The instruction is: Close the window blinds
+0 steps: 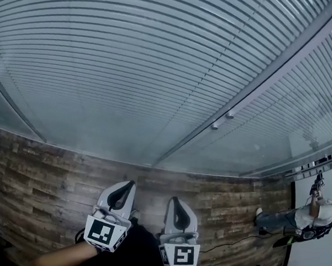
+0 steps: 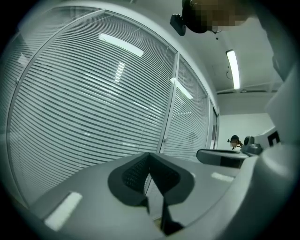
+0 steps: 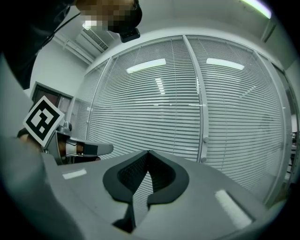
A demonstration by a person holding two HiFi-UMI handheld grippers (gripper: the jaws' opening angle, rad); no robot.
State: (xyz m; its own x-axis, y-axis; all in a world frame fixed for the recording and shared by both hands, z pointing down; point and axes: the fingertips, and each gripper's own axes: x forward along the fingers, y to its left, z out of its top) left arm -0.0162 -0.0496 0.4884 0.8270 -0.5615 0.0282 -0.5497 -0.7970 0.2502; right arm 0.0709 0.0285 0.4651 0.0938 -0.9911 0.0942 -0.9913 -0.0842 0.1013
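- Window blinds (image 1: 148, 72) fill the wall ahead of both pairs of fingertips and stand well apart from them. The slats are thin, horizontal and pale grey. The lens bows them, and the picture's edge cuts them off at left and top.
- How far the slats are tilted is hard to make out. Bright strip-light reflections (image 3: 146, 65) lie across them, and whatever is behind shows only as haze.
- Below the fingers and out to their left runs a plank floor (image 1: 40, 172) with a dark wood grain.
- Left gripper (image 1: 125, 190) has pale moulded shells and black ribbed pads. Its fingers are closed tip to tip on nothing, with a leaf-shaped hollow behind the tips. Its marker cube (image 1: 105, 231) sits further back.
- Right gripper (image 1: 177, 204), just right of the left fingers, has the same build. Its fingers are together and empty.
- Beyond the right fingertips, a pale post (image 1: 255, 84) splits the blinds and carries two small round knobs (image 1: 222, 119).
- Far right of the fingers is another person (image 1: 316, 211), small and indistinct.
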